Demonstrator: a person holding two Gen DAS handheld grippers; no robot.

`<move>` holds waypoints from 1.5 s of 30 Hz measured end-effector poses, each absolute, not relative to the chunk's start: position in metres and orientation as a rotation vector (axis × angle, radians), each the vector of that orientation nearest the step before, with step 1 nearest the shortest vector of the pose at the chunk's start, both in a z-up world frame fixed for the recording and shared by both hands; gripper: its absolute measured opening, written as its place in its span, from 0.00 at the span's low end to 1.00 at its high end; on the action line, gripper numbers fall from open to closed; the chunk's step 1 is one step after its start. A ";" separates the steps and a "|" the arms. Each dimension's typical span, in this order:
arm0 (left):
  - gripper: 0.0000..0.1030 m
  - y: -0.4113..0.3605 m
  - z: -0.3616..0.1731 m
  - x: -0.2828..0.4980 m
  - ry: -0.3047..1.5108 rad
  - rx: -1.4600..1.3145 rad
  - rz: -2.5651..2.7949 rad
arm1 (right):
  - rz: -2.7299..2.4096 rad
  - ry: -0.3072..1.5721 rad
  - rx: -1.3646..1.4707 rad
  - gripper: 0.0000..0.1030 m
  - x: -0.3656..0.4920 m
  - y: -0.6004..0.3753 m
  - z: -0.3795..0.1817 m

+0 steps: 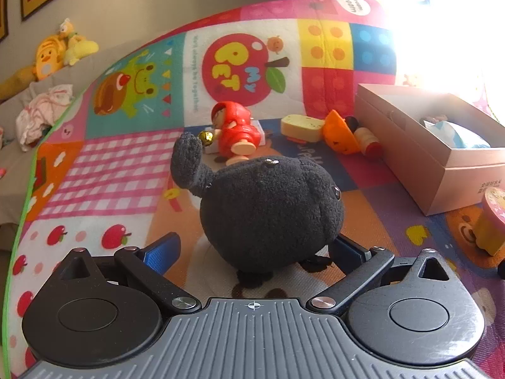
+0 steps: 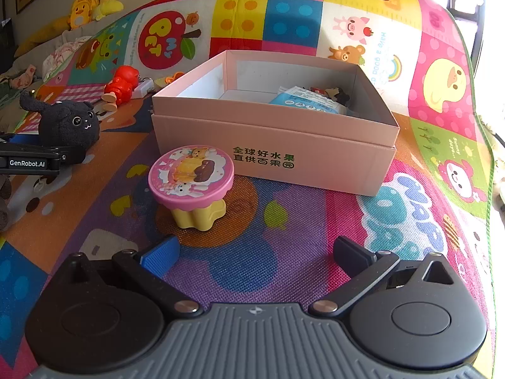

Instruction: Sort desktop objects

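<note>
1. In the left wrist view, we see our left gripper (image 1: pixel 252 252) spread wide, its blue finger (image 1: pixel 162 254) on one side and its dark finger on the other flanking the black plush cat (image 1: pixel 268 211); the left finger stands clear of the plush, and whether the right one touches it we cannot tell
2. The plush sits upright on the colourful play mat (image 1: pixel 126 170), its tail raised and a small gold bell (image 1: pixel 206 137) showing beside the tail tip
3. Beyond the plush lies a red hooded figurine (image 1: pixel 236 129) on its side, with a pale yellow block toy (image 1: pixel 301 128) and an orange toy (image 1: pixel 341 135) further right, close to the box
4. In the right wrist view, our right gripper (image 2: pixel 255 257) is spread open over bare mat, holding nothing
5. Just ahead of it stands a pink-topped toy table (image 2: pixel 191 173) on a yellow base, near the front of the box but apart from it
6. Behind that is the open pink cardboard box (image 2: pixel 284 145), which holds a blue-and-white packet (image 2: pixel 306 101) and some small dark items at its far right
7. Far left, off the mat, yellow plush toys (image 2: pixel 91 3) rest on a grey surface
</note>
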State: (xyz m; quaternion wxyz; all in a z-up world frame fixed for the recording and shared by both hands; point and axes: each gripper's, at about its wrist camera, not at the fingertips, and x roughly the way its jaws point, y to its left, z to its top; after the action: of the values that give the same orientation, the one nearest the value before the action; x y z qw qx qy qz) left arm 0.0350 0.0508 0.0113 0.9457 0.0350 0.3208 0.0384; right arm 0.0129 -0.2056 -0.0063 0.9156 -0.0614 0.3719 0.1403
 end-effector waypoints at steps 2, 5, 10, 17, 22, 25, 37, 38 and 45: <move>0.99 0.055 0.012 0.033 0.649 0.074 0.110 | 0.287 0.764 -0.129 1.00 0.013 -0.205 -0.007; 0.99 0.061 0.012 0.033 0.642 0.078 0.153 | 0.286 0.764 -0.129 1.00 0.013 -0.205 -0.007; 0.99 0.068 0.011 0.034 0.660 0.049 0.168 | 0.285 0.765 -0.127 1.00 0.013 -0.205 -0.007; 0.99 0.061 0.010 0.032 0.657 0.082 0.165 | 0.292 0.763 -0.124 1.00 0.009 -0.203 -0.006; 0.99 0.053 0.011 0.028 0.640 0.116 0.143 | 0.453 0.766 -0.129 1.00 0.000 -0.186 -0.004; 1.00 0.053 0.011 0.024 0.641 0.095 0.116 | 0.503 0.765 -0.113 1.00 -0.003 -0.174 -0.003; 1.00 0.049 0.010 0.017 0.660 0.082 0.087 | 0.428 0.628 -0.168 1.00 -0.008 -0.180 0.015; 1.00 0.050 0.010 0.017 0.662 0.080 0.087 | 0.420 0.629 -0.164 0.99 -0.004 -0.179 0.016; 1.00 0.052 0.010 0.017 0.661 0.068 0.089 | 0.403 0.639 -0.225 0.56 0.017 -0.158 0.013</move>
State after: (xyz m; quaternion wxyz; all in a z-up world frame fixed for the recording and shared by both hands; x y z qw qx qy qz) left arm 0.0172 0.0520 0.0099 0.9443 0.0335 0.3244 0.0436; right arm 0.0165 -0.1576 0.0133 0.9233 -0.1095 0.3113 0.1964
